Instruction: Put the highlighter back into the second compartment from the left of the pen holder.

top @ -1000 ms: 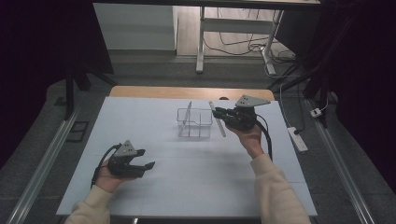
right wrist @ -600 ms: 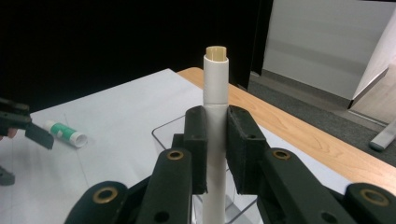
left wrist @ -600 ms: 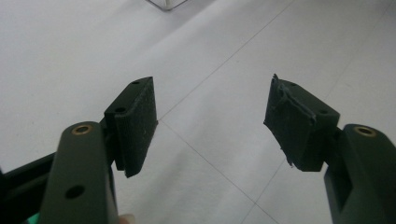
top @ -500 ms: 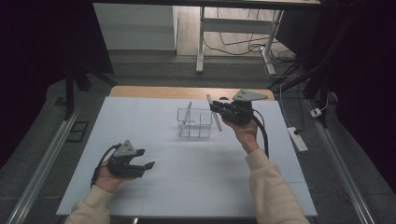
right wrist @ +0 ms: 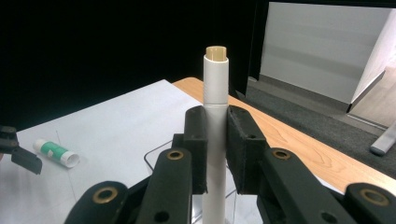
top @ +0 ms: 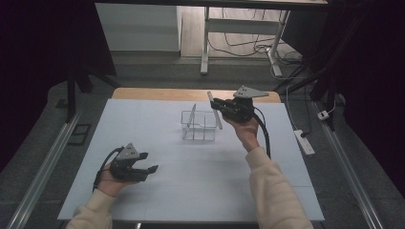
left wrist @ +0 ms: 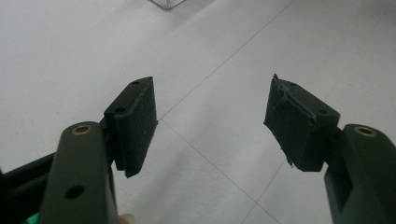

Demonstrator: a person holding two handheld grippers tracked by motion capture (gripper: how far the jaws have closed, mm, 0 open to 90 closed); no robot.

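White-topped table [top: 191, 186], clear wire rack [top: 198, 126], small green-labelled tube [right wrist: 57, 152] lying flat

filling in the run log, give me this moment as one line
right claw: shut on white tube | over clear rack | left claw: open, holding nothing

Place: a lab or recording room
Bench: white sheet [top: 191, 191] over a wooden top [top: 157, 94], centre
Surround: black curtains [top: 43, 71] at 9 and 3 o'clock
Floor: power strip [top: 304, 142] at 3 o'clock, loose cables [top: 248, 45] and desk legs [top: 206, 43] at 12 o'clock
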